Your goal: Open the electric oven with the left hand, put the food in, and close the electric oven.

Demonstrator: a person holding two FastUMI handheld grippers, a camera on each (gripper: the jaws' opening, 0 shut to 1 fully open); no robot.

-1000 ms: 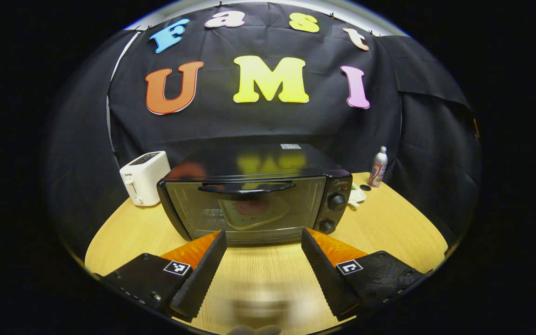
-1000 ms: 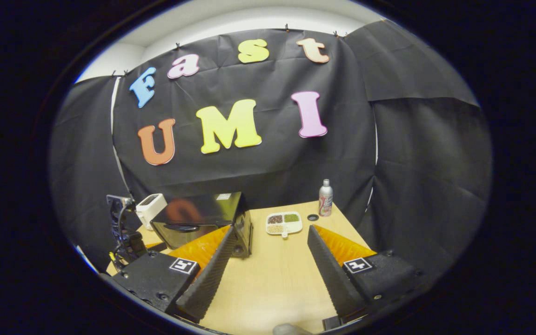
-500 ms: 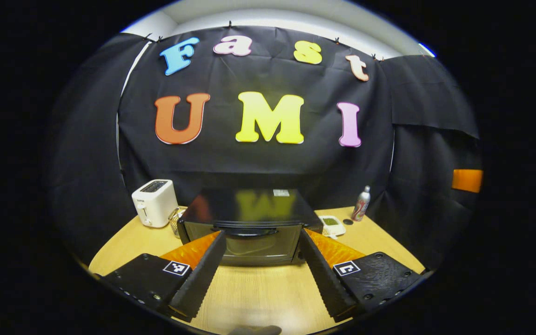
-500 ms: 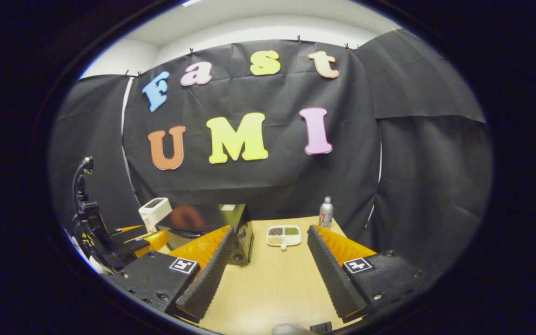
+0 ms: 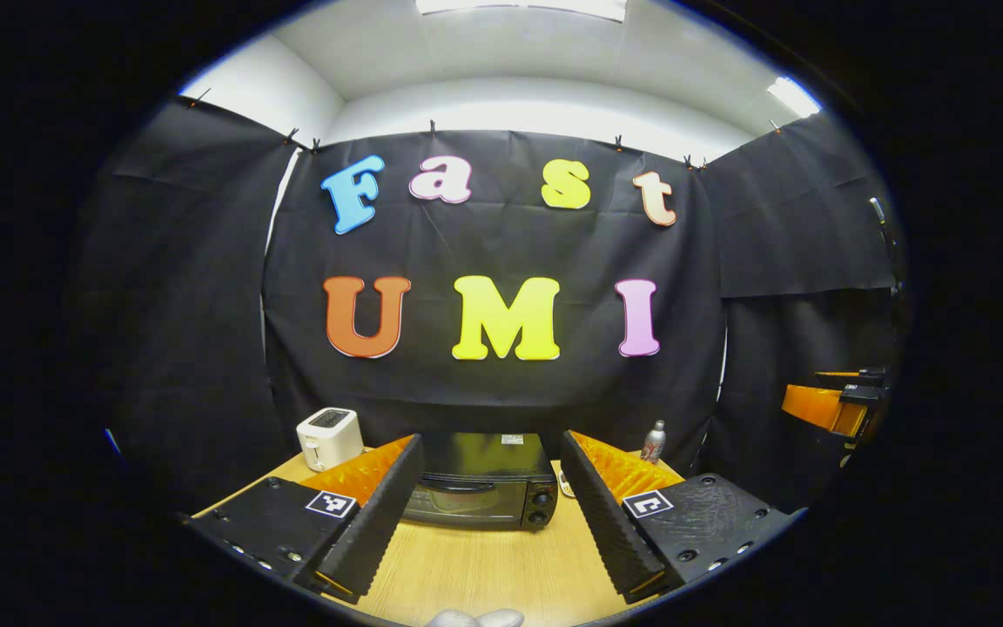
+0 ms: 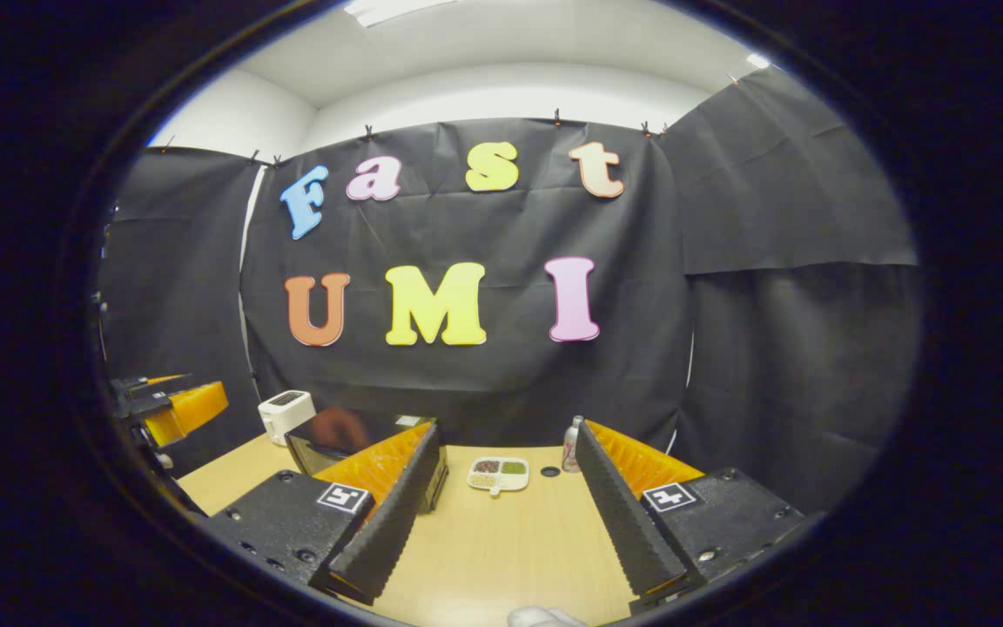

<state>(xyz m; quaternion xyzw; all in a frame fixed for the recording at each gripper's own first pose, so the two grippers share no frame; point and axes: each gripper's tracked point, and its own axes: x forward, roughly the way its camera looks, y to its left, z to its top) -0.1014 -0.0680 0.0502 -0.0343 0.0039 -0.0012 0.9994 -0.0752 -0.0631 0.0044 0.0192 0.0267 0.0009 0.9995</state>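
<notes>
The black glass-fronted electric oven (image 5: 480,492) sits shut at the far middle of the wooden bench (image 5: 484,570). Left gripper (image 5: 486,514) and right gripper (image 6: 510,509) are both spread wide, holding nothing. The oven looks heavy and rigid; its slim door handle (image 5: 463,483) is the place to pinch, though probably slick.

We have pulled the left gripper (image 5: 484,514) back and tilted it up, so the oven (image 5: 477,486) now sits far off and small between its fingers. The right gripper (image 6: 510,514) has also drawn back from the table (image 6: 510,540), and the divided dish (image 6: 498,475) looks farther away.
</notes>
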